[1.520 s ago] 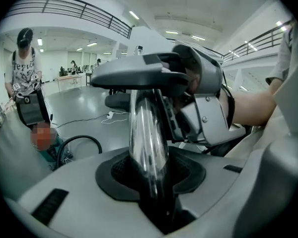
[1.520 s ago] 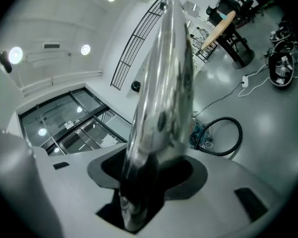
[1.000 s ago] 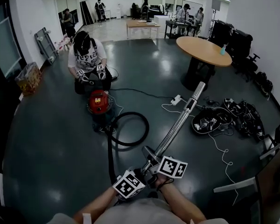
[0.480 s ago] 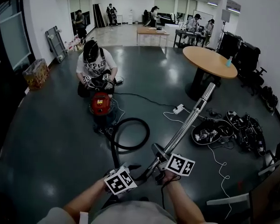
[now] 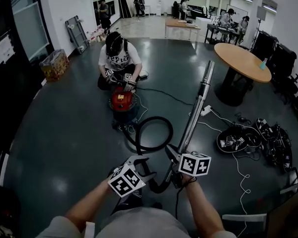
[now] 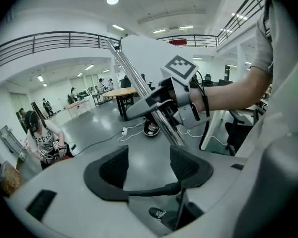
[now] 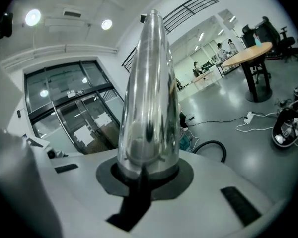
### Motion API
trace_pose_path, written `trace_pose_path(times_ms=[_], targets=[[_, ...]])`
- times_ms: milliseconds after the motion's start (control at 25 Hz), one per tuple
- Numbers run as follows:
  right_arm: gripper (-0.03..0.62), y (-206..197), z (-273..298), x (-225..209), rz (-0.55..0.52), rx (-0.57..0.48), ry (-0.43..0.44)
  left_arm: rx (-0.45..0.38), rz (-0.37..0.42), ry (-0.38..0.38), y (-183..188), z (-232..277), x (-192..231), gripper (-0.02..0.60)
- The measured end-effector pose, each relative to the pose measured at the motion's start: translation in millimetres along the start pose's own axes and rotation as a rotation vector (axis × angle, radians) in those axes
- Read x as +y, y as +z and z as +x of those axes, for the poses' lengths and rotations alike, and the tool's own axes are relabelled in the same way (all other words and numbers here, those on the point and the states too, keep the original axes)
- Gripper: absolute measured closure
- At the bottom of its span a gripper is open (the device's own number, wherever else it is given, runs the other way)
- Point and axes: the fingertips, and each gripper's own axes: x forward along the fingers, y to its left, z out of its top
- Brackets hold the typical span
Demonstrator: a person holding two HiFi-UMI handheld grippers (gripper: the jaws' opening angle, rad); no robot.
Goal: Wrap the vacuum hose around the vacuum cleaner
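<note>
A red vacuum cleaner (image 5: 121, 102) stands on the dark floor, and its black hose (image 5: 154, 133) curls in a loop toward me. My right gripper (image 5: 175, 156) is shut on the lower end of the shiny metal wand (image 5: 196, 108), which slants up and away. In the right gripper view the wand (image 7: 149, 98) fills the space between the jaws of that gripper (image 7: 146, 170). My left gripper (image 5: 139, 163) sits just left of the wand's handle, apart from it. Its jaws have just been opening and nothing is between them; in its own view the left gripper (image 6: 149, 167) faces the wand (image 6: 156, 115).
A person (image 5: 118, 58) crouches behind the vacuum, holding it with two grippers. A round wooden table (image 5: 241, 61) stands at the right. A power strip with white cable (image 5: 206, 110) and a pile of black gear (image 5: 238, 140) lie on the floor at the right.
My left gripper has opened and drawn away to the left of the wand's handle. The wand has swung to stand steeper in the head view, still held by the right gripper.
</note>
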Motion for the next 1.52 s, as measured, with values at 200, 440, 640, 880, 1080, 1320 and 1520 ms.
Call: trace_pose_path(times_ms=[200, 440, 640, 880, 1080, 1320, 1520], targets=[[0.546, -6.6, 24.1, 1.8, -0.082, 0.114, -0.011, -0.070, 0.027, 0.056, 20.9, -7.7, 40.8, 0.313], [0.546, -2.2, 64.0, 1.0, -0.202, 0.227, -0.031, -0.115, 0.096, 0.120, 38.3, -10.4, 105.3, 0.314], [0.546, -3.1, 101.6, 3.8, -0.322, 0.350, -0.045, -0.165, 0.111, 0.161, 52.1, -24.5, 162.3, 0.314], [0.546, -20.3, 135.7, 10.3, -0.452, 0.512, -0.039, -0.294, 0.172, 0.168, 86.7, -62.7, 203.4, 0.314], [0.546, -29.5, 162.6, 16.6, -0.533, 0.610, -0.040, -0.304, 0.343, 0.171, 101.7, -76.6, 227.2, 0.314], [0.546, -37.7, 200.0, 24.4, -0.641, 0.756, 0.001, -0.237, 0.489, 0.126, 90.3, -71.2, 252.0, 0.314], [0.547, -43.8, 215.0, 26.3, -0.782, 0.879, 0.057, -0.132, 0.557, 0.124, 74.7, -72.9, 266.6, 0.314]])
